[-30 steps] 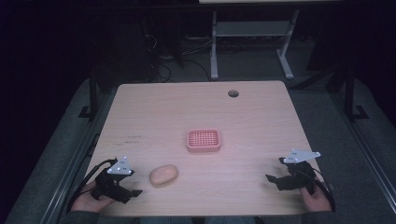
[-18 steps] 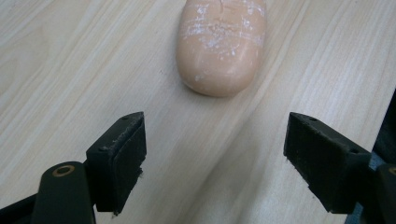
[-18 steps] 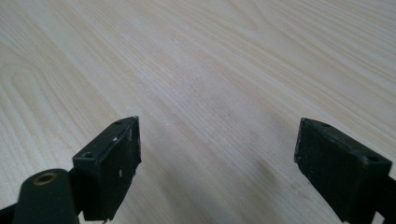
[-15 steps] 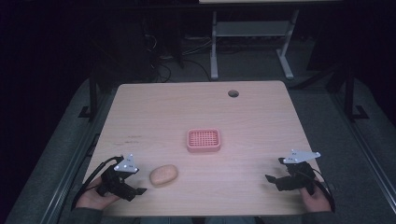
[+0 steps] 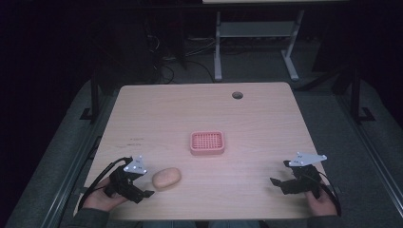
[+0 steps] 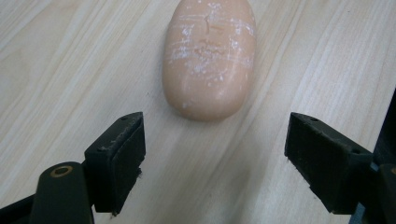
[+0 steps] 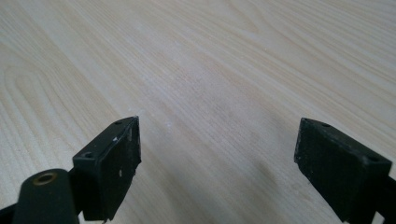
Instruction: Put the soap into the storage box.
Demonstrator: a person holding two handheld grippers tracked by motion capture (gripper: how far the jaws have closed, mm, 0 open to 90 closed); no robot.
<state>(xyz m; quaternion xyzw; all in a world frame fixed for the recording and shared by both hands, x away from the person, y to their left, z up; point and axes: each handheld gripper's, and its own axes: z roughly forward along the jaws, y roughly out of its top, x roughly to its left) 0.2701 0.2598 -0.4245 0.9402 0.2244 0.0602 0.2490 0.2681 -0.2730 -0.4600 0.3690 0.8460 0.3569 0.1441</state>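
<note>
Left hand-held gripper (image 6: 212, 154) sits near the desk's front-left corner, jaws spread wide and lined up on the potato (image 6: 210, 56) lying just ahead, apparently for a grasp. Right hand-held gripper (image 7: 217, 163), also spread, idles over bare desk (image 5: 266, 114) near the front-right corner. Potato's far end is cropped.

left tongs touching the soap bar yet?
Apart. In the left gripper view the left tongs stand open, with bare table showing between both jaws and the near end of the soap bar.
</note>
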